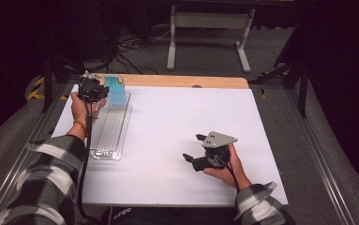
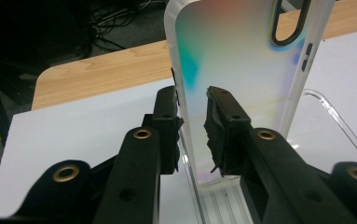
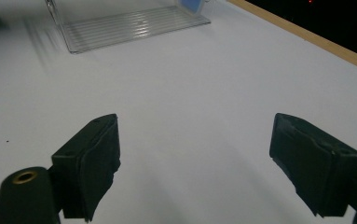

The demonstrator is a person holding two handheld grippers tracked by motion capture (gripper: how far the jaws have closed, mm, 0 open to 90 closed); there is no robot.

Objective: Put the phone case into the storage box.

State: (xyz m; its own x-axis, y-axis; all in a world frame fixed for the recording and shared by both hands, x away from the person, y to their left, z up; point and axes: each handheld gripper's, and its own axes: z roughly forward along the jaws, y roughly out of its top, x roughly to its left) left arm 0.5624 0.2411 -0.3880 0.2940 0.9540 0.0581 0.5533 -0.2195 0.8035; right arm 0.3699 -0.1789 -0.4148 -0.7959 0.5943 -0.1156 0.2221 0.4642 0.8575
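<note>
We're looking along the right hand-held gripper [image 3: 195, 163], its two black jaws spread wide apart with nothing between them, over the white desk [image 3: 190, 93]. Far ahead lies a clear ribbed tray [image 3: 129, 25], something blue [image 3: 192, 7] standing at its far end. A wooden edge [image 3: 306, 39] runs along the desk's right side.

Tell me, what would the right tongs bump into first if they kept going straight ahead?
Probably the clear tray. The right tongs are open over bare white table, and the tray lies ahead, slightly to one side, so they might slide just past it.
</note>
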